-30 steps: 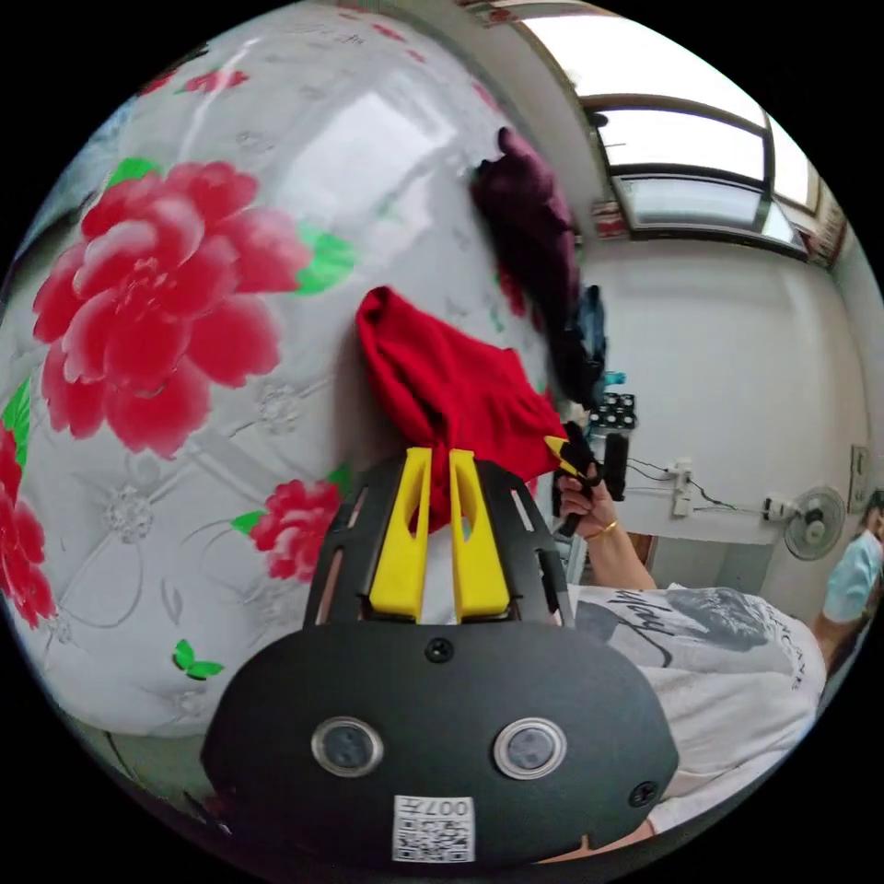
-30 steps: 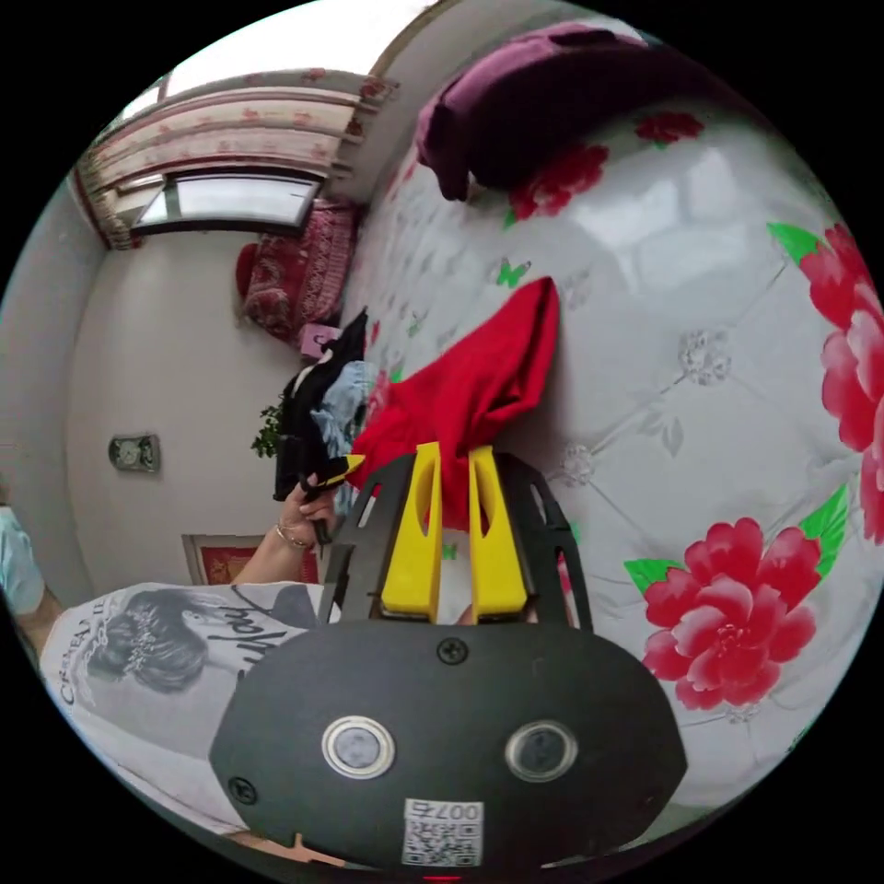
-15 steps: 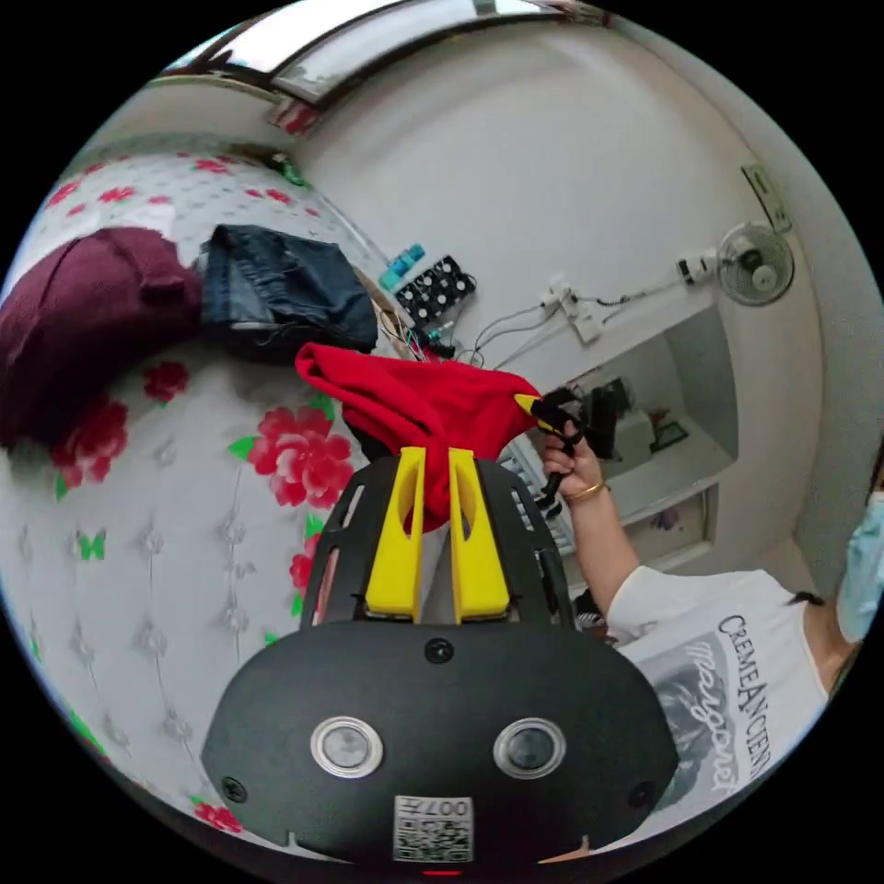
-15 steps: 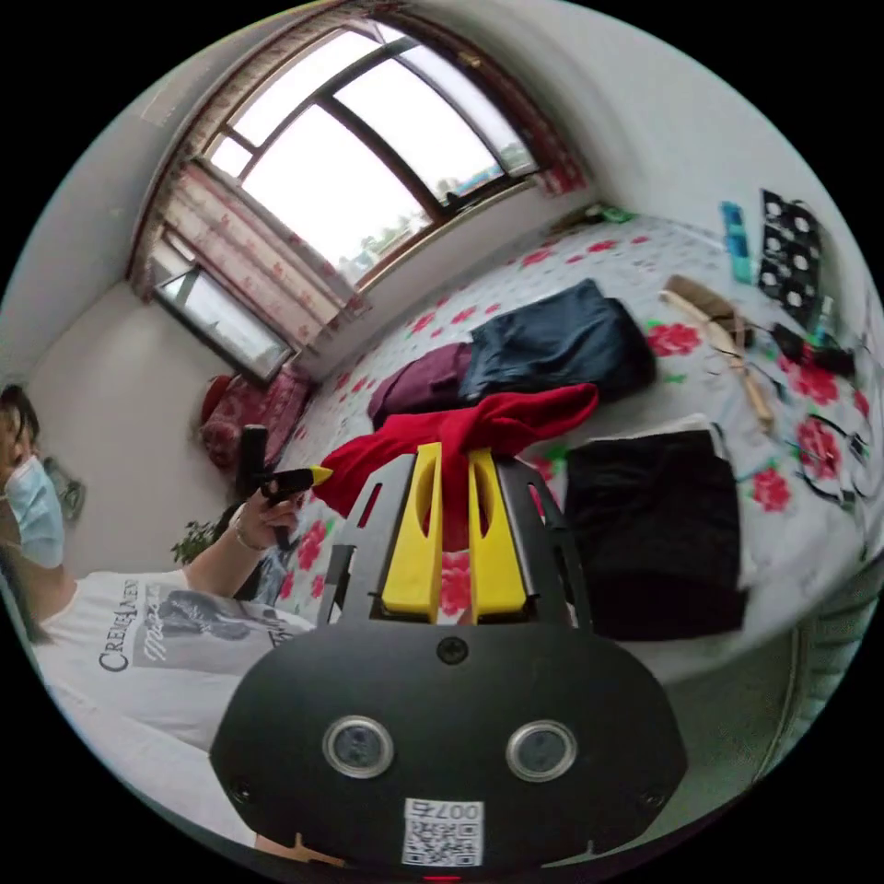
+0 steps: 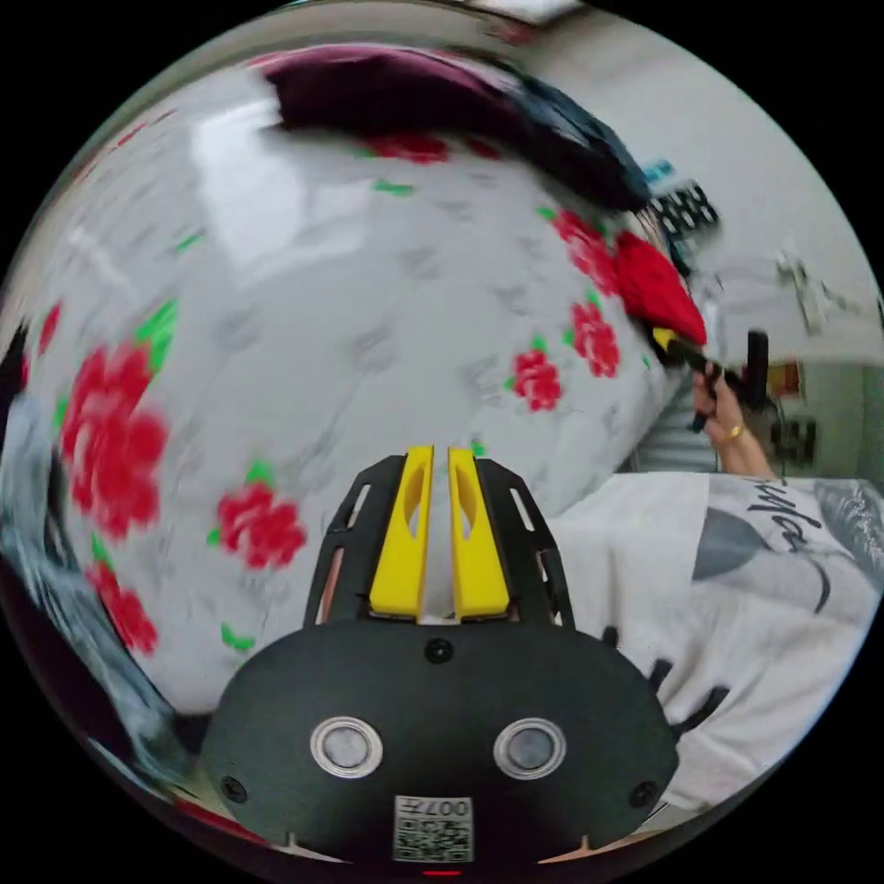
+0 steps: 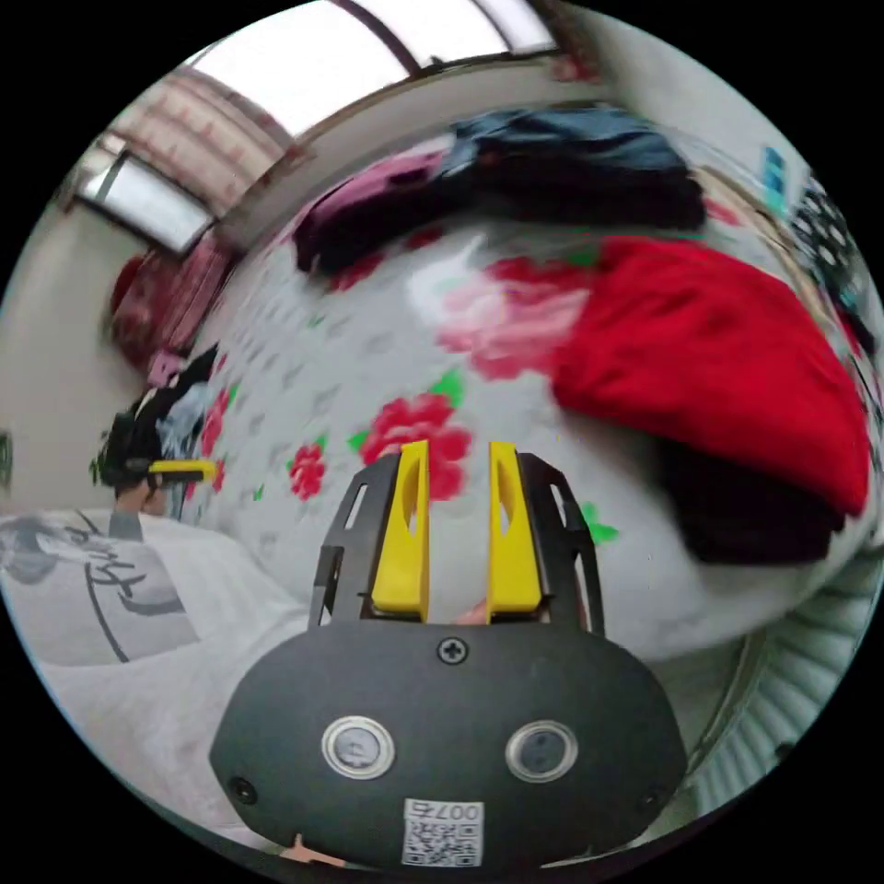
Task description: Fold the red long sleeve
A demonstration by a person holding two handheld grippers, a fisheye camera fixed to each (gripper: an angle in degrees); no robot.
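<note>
red long sleeve (image 6: 718,368) released; now on bed (image 6: 368,368).

I've let go of the red long sleeve (image 6: 718,368) with both grippers, and it now lies on a black garment (image 6: 746,525) on the bed.

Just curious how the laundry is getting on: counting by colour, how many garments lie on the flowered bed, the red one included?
Red long sleeve: 1
Black garment, under the red one: 1
Dark blue garment: 1
Maroon garment: 1
Total: 4, leaving out the blurred heap, too unclear to count.
</note>
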